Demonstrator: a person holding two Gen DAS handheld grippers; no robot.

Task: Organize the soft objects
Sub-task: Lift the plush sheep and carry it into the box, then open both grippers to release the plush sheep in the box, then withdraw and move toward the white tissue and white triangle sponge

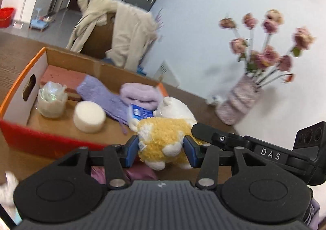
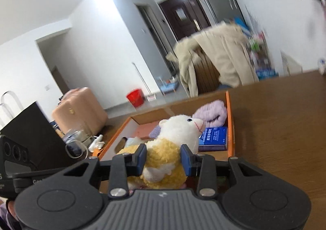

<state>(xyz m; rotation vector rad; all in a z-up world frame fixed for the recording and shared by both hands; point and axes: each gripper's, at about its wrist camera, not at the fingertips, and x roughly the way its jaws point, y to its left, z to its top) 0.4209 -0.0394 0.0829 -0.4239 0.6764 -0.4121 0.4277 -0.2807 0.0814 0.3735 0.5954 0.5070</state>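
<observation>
A yellow and white plush sheep (image 1: 163, 138) is held at the near edge of an orange cardboard box (image 1: 18, 91). My left gripper (image 1: 161, 151) is shut on its body from one side. My right gripper (image 2: 164, 158) is shut on the same sheep (image 2: 177, 134) from the other side, and its black finger shows in the left wrist view (image 1: 205, 130). In the box (image 2: 231, 120) lie a purple sock (image 1: 101, 95), a folded lilac towel (image 1: 140, 92), a white round sponge (image 1: 89, 116), a blue packet (image 2: 214, 138) and a wrapped bundle (image 1: 52, 98).
The box stands on a brown wooden table (image 2: 275, 128). A vase of pink flowers (image 1: 240, 97) stands at the right by the wall. A chair draped with a beige coat (image 1: 126, 36) is behind the table. A pink suitcase (image 2: 79, 110) and red bucket (image 2: 135, 97) are on the floor.
</observation>
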